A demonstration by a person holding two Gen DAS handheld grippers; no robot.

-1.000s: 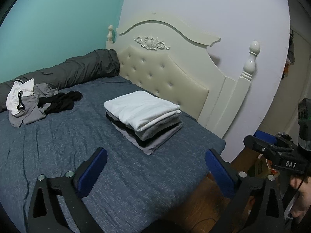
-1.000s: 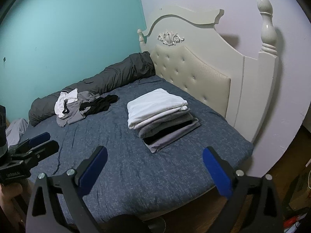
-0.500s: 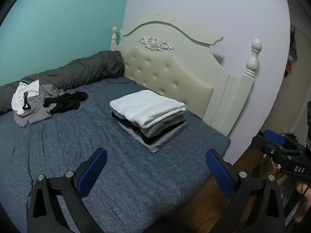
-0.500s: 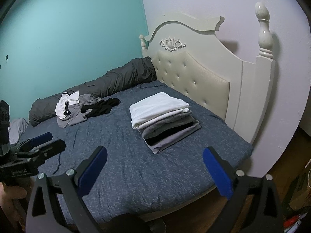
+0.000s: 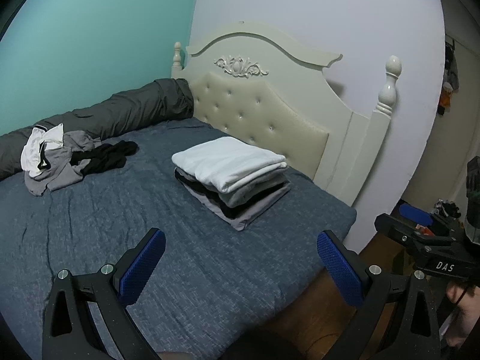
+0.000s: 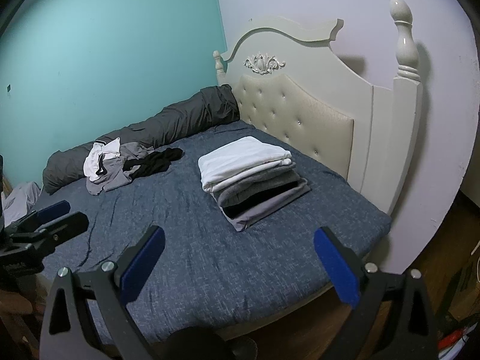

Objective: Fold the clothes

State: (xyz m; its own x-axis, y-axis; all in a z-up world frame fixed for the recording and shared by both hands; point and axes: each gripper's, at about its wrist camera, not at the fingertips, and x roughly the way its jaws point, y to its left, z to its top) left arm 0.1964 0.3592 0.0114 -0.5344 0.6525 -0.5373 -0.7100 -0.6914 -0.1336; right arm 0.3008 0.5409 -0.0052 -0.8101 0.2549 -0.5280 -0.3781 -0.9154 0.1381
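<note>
A neat stack of folded clothes (image 5: 232, 180) (image 6: 250, 177), white on top with grey and black layers under it, rests on the blue bedspread (image 5: 186, 270) (image 6: 210, 258) near the headboard. An unfolded heap of white, grey and black clothes (image 5: 69, 157) (image 6: 126, 165) lies at the far left of the bed. My left gripper (image 5: 240, 267) is open with nothing between its blue pads, held back from the bed's near edge. Over that same near edge my right gripper (image 6: 238, 265) also stands open and holds nothing. Each gripper shows at the edge of the other's view.
A cream tufted headboard (image 5: 261, 111) (image 6: 300, 120) with tall posts stands at the bed's right end. A dark grey rolled duvet (image 5: 114, 114) (image 6: 168, 129) lies along the turquoise wall. Wooden floor (image 5: 318, 309) shows below the bed's corner. A person's hand (image 5: 463, 303) grips the right tool.
Both grippers have drawn back from the bed, so the folded stack and the bed look smaller and farther off. Both stay open. The clothes have not moved.
</note>
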